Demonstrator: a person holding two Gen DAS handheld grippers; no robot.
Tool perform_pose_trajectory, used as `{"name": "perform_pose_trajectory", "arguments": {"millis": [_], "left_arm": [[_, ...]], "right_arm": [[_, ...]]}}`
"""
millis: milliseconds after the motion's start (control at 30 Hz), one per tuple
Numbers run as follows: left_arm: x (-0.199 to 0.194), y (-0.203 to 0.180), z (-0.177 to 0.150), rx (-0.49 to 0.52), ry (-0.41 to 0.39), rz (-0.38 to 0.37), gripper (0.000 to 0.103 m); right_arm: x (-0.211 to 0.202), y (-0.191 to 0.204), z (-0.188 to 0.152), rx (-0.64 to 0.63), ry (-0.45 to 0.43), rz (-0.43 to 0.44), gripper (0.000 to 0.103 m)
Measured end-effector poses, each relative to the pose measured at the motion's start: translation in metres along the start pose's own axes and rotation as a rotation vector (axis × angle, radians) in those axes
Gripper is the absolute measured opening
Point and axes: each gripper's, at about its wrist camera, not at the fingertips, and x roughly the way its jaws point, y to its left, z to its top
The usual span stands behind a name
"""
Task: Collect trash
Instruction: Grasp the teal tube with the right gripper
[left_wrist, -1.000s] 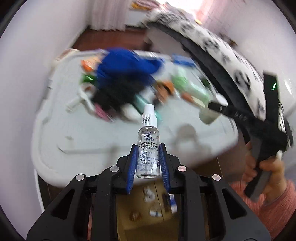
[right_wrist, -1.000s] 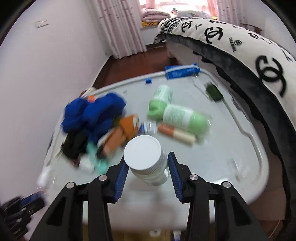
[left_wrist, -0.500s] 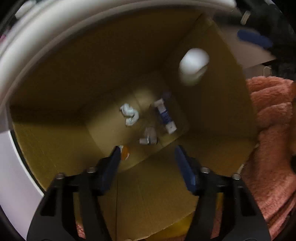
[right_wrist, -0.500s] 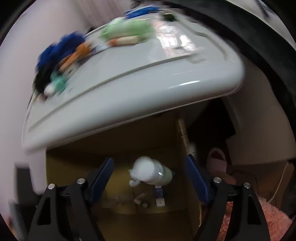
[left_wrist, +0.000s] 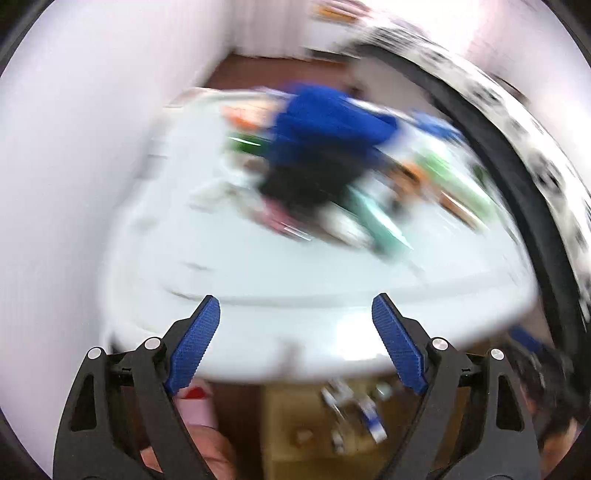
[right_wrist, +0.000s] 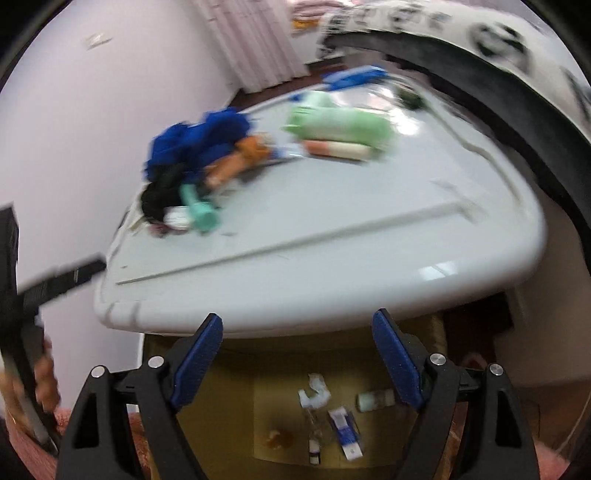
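Note:
My left gripper (left_wrist: 295, 328) is open and empty, above the near edge of the white table (left_wrist: 295, 280). My right gripper (right_wrist: 297, 343) is open and empty, over the cardboard box (right_wrist: 229, 417) below the table (right_wrist: 332, 258). In the box lie a white-capped jar (right_wrist: 376, 400), a small clear bottle (right_wrist: 314, 432), a blue-white packet (right_wrist: 345, 432) and crumpled white paper (right_wrist: 314, 391). The box also shows blurred in the left wrist view (left_wrist: 295, 421). On the table lie a green bottle (right_wrist: 340, 125), an orange-white tube (right_wrist: 340, 148) and a teal bottle (right_wrist: 201, 212).
A blue and black cloth pile (right_wrist: 184, 155) lies on the table's left half, also in the left wrist view (left_wrist: 325, 133). A bed with a black-and-white cover (right_wrist: 498, 48) runs along the right. A wall (right_wrist: 74, 110) stands left. The left gripper's handle (right_wrist: 44, 288) shows at left.
Both grippers let go of their loads over the box: the clear bottle and the white-capped jar now lie inside. Both grippers have swung back up toward the table with jaws wide.

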Motion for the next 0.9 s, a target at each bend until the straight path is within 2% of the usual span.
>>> {"name": "perform_pose_trajectory", "arguments": {"millis": [100, 200, 233, 333, 467, 500, 533, 633, 700, 833, 900], "left_arm": [[0.007, 0.051, 0.013, -0.165, 0.022, 0.047, 0.082], [0.011, 0.088, 0.014, -0.332, 0.044, 0.013, 0.082], [0.011, 0.094, 0.014, -0.359, 0.048, 0.009, 0.082], [0.014, 0.103, 0.014, -0.408, 0.068, -0.022, 0.082], [0.012, 0.103, 0.015, -0.41, 0.075, -0.032, 0.082], [0.012, 0.103, 0.016, -0.412, 0.077, -0.035, 0.082], [0.012, 0.104, 0.017, -0.415, 0.079, -0.04, 0.082], [0.015, 0.106, 0.018, -0.424, 0.09, -0.037, 0.082], [0.017, 0.107, 0.018, -0.417, 0.098, -0.02, 0.082], [0.027, 0.104, 0.024, -0.348, 0.116, 0.046, 0.082], [0.038, 0.096, 0.03, -0.288, 0.126, 0.043, 0.082]], "right_arm": [[0.023, 0.041, 0.024, -0.132, -0.02, -0.016, 0.081], [0.054, 0.073, 0.049, -0.215, 0.001, -0.029, 0.064], [0.064, 0.08, 0.057, -0.227, 0.014, -0.048, 0.058], [0.093, 0.097, 0.074, -0.261, 0.053, -0.081, 0.056], [0.115, 0.117, 0.085, -0.327, 0.062, -0.089, 0.054], [0.119, 0.121, 0.087, -0.336, 0.066, -0.094, 0.052], [0.123, 0.123, 0.09, -0.342, 0.078, -0.095, 0.043], [0.142, 0.131, 0.099, -0.328, 0.122, -0.113, 0.037], [0.15, 0.13, 0.106, -0.288, 0.133, -0.1, 0.037], [0.149, 0.125, 0.107, -0.258, 0.146, -0.082, 0.033], [0.142, 0.121, 0.1, -0.257, 0.161, -0.077, 0.033]]}}
